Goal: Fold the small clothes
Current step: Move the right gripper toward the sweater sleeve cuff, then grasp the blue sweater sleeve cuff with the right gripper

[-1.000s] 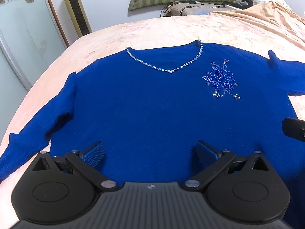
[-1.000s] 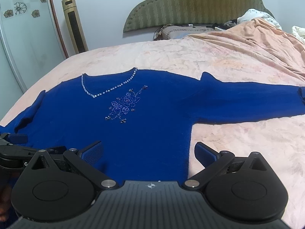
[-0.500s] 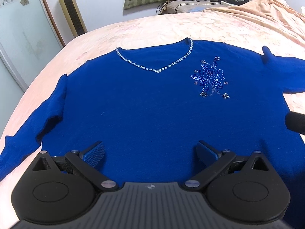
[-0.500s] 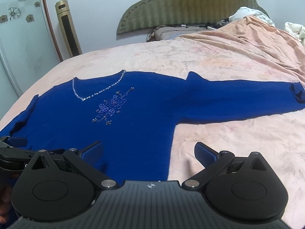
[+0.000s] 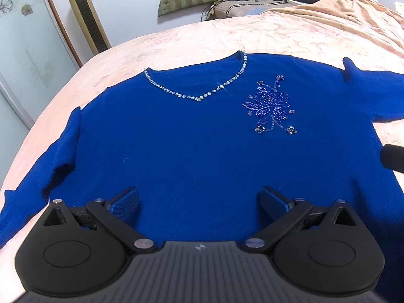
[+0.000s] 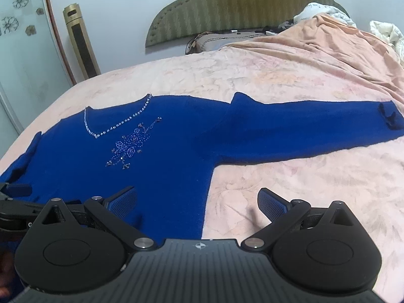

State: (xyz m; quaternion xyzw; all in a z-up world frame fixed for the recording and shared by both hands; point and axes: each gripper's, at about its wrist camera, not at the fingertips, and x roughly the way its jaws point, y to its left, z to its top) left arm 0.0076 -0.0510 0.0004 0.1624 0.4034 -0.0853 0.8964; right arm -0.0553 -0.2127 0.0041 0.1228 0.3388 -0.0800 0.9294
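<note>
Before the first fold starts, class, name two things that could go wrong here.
1. The beaded flower and neckline beads may snag on the ribbed pads if a gripper drags across the sweater.
2. The right gripper, open, straddles the side edge; closing there might pinch the bedspread too.

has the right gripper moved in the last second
Yes. The right gripper has shifted right: the sweater side edge, once near its right finger, now lies midway between the fingers.
</note>
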